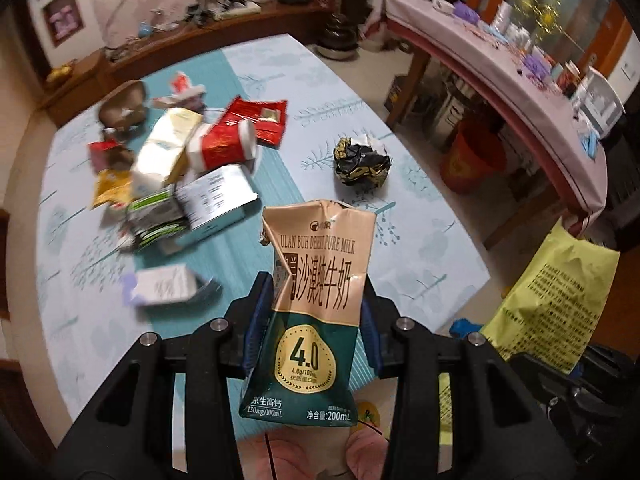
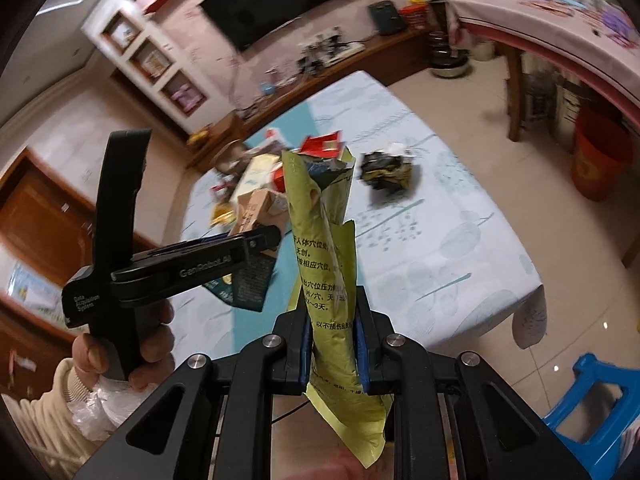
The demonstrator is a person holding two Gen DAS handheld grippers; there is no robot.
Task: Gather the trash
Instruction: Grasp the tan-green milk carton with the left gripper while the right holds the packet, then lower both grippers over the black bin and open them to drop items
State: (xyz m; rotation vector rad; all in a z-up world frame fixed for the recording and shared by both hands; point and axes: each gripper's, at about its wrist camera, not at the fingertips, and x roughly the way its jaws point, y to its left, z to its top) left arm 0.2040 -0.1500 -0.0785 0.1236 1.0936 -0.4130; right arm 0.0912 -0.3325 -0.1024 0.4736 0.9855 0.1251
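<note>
We hold a crushed milk carton (image 1: pixel 316 304) upright in the left hand-held gripper (image 1: pixel 316 320), jaws pressed against its sides. The right hand-held gripper (image 2: pixel 332 344), nearly shut, pinches the yellow-green bag (image 2: pixel 328 264), its long axis pointing away from us. The bag hangs just right of the carton. More trash, including a black foil wad (image 1: pixel 362 166), lies on the tabletop (image 1: pixel 400 248) ahead.

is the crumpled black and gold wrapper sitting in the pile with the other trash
No, the black and gold wrapper lies alone on the tablecloth, well apart from the pile of cartons.
</note>
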